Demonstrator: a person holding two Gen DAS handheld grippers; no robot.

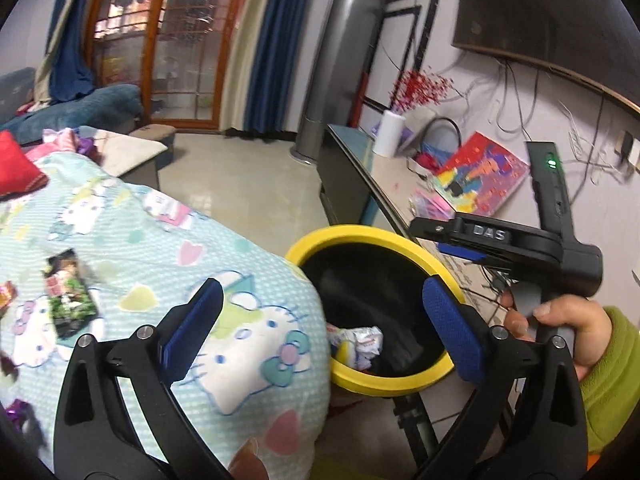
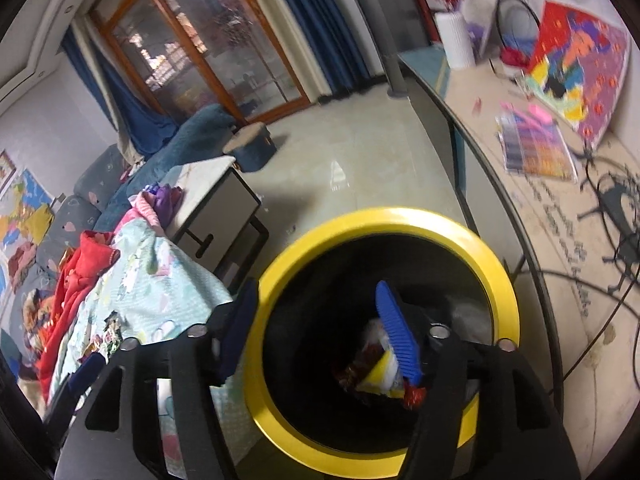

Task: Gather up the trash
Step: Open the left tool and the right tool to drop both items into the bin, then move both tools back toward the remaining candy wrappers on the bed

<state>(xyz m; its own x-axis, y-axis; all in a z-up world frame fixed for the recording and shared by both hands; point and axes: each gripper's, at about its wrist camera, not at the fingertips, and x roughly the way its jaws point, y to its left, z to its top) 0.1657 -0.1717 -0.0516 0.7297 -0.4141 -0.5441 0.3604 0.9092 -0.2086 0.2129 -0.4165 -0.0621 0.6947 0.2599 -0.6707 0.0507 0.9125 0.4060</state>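
- While the right gripper [image 2: 316, 332] hangs spread over the yellow-rimmed bin [image 2: 496, 276], wrappers [image 2: 380, 376] lie inside.
- Left gripper [image 1: 324, 320], spread and empty: swing toward the dark wrapper [image 1: 70, 292] at nine o'clock on the quilt [image 1: 160, 240].

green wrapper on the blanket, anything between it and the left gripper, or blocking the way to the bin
Nothing visible. The green wrapper lies flat and exposed on the blanket, just left of the open, empty left gripper. The yellow-rimmed bin stands right at the blanket's edge with its mouth open; only the right gripper hovers over it.
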